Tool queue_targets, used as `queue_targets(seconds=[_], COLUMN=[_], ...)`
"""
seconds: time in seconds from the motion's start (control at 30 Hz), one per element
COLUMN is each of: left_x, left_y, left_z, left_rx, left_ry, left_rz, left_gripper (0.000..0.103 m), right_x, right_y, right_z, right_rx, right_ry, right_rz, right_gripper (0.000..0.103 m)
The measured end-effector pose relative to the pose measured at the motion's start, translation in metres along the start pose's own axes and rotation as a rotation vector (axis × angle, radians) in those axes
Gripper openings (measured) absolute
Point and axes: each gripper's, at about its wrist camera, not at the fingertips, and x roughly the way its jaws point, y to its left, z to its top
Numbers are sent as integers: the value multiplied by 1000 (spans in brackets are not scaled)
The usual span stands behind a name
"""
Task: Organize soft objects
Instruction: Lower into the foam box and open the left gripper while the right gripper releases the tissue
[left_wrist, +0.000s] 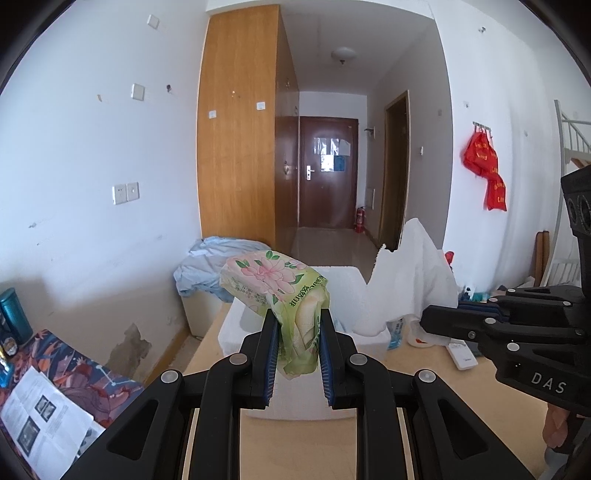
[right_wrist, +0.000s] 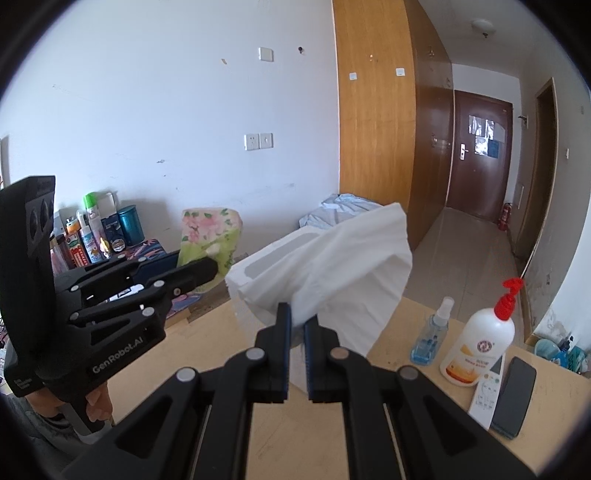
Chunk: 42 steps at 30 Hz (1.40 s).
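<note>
My left gripper (left_wrist: 298, 325) is shut on a green tissue pack with pink flowers (left_wrist: 275, 284) and holds it up above a white foam box (left_wrist: 343, 284) on the wooden table. The pack also shows in the right wrist view (right_wrist: 208, 236). My right gripper (right_wrist: 298, 317) is shut on a white cloth (right_wrist: 332, 273), which hangs raised over the foam box (right_wrist: 240, 277). The cloth shows in the left wrist view (left_wrist: 406, 280), with the right gripper (left_wrist: 428, 321) below it to the right.
On the table (right_wrist: 399, 332) at the right stand a small blue spray bottle (right_wrist: 430, 338), a white pump bottle with a red top (right_wrist: 480, 339), a remote (right_wrist: 487, 391) and a dark phone (right_wrist: 513, 395). Bottles and cans (right_wrist: 92, 229) crowd the left. A blue sheet (left_wrist: 210, 266) lies beyond.
</note>
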Motion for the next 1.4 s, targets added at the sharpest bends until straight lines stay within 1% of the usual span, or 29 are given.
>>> queue_targets(seconds=[0.47, 0.77, 0.9, 1.07, 1.4], left_x=[46, 73, 85, 104, 117], left_y=[6, 9, 10, 11, 12], left_z=[11, 17, 18, 17, 19], left_rx=[-7, -11, -10, -17, -13], left_ry=[42, 58, 68, 102, 123], left_rz=[-1, 15, 18, 14, 18], left_gripper=[21, 21, 21, 21, 21], right_x=[42, 56, 63, 71, 81], right_y=[-17, -30, -35, -41, -44], right_z=[15, 21, 24, 27, 25], right_rx=[-9, -6, -2, 11, 18], right_ry=[29, 27, 27, 37, 58], right_rz=[35, 45, 35, 40, 43], right_gripper=[9, 9, 9, 9, 9])
